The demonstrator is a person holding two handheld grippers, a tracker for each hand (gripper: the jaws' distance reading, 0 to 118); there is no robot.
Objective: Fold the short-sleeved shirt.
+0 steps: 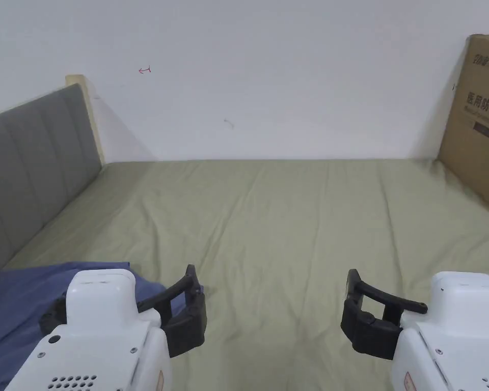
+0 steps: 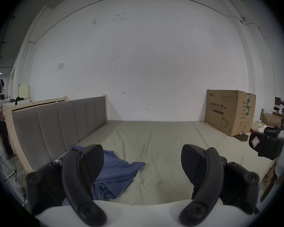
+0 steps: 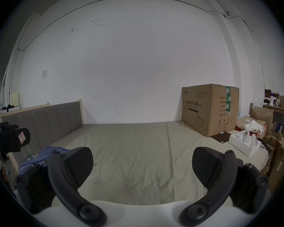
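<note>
Both jaws of the left hand-held gripper (image 2: 142, 166) are standing wide apart, gripping nothing; the right hand-held gripper (image 3: 142, 168) is spreading equally, empty. The blue shirt (image 2: 116, 173) is lying crumpled on the bed (image 1: 289, 214), near its grey headboard (image 1: 34, 168).

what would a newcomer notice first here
Two open claws, left and right, hover side by side over a wide green sheet. A crumpled blue shirt lies at the near left by the grey headboard, untouched. A big cardboard box stands at the far right.
</note>
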